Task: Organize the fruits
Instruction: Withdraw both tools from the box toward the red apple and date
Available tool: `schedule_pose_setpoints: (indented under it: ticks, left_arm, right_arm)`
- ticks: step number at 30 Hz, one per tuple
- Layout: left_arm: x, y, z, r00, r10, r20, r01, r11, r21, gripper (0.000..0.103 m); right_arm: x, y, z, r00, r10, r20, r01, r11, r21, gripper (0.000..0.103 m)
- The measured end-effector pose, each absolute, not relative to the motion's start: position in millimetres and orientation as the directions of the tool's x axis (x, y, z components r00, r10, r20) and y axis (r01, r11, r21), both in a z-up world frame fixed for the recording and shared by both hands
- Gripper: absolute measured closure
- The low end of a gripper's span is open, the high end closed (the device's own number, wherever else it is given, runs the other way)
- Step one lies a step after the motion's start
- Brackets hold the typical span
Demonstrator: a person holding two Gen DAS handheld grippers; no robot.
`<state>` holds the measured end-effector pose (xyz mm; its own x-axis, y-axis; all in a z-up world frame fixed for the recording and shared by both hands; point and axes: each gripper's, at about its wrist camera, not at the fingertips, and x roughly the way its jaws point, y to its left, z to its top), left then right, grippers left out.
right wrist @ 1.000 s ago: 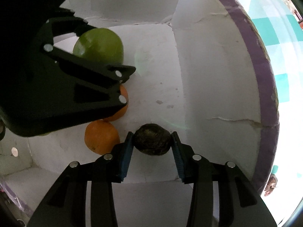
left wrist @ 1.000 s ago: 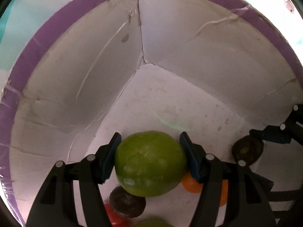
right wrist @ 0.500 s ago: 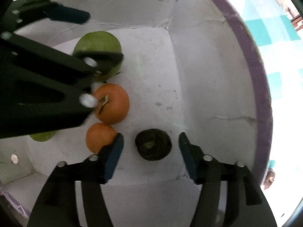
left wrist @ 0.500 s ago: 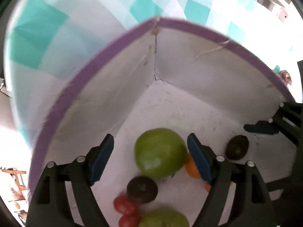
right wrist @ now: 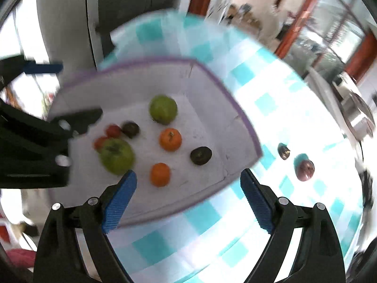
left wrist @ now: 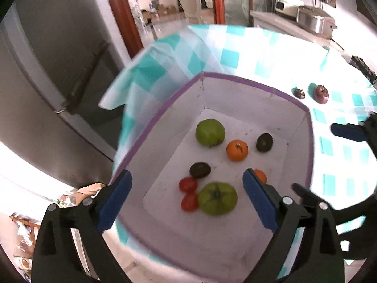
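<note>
Bright daylight, both views. Checked tablecloth [left wrist: 266, 54] blown out to white glare on the right. Heavy fisheye bending at edges, dark corners. Motion blur throughout, worst on box rim [right wrist: 238, 118] and far background.

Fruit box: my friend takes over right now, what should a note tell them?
Left gripper: open, holding nothing, above the box.
Right gripper: open, holding nothing, over the box's near edge.
Done: two green fruits, two oranges, two red ones and two dark ones lie in the box.
Left: a purple fruit and a small dark fruit lie on the checked cloth outside the box. They probably go in next.
</note>
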<state>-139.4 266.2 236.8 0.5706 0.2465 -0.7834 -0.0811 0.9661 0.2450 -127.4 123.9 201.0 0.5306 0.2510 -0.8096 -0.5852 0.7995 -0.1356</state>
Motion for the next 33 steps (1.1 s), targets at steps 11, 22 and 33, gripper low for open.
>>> schedule_pose_setpoints:
  ticks: [11, 22, 33]
  left_arm:
    - [-239.3, 167.0, 289.1, 0.782, 0.136, -0.608, -0.044, 0.985, 0.165, 0.002]
    - [-238.0, 28.4, 225.0, 0.673, -0.132, -0.727, 0.32, 0.939, 0.126, 0.002]
    - [-159.7, -38.2, 144.9, 0.522, -0.13, -0.843, 0.378, 0.921, 0.091, 0.002]
  right_arm:
    - [-263.8, -14.1, 258.5, 0.764, 0.221, -0.606, -0.307, 0.951, -0.04, 0.017]
    - [-293.3, -148.6, 195.4, 0.73, 0.12, -0.672, -0.022, 0.988, 0.152, 0.016]
    - [-216.2, -216.5, 121.1, 0.549, 0.03, -0.835, 0.117, 0.987, 0.112, 0.018]
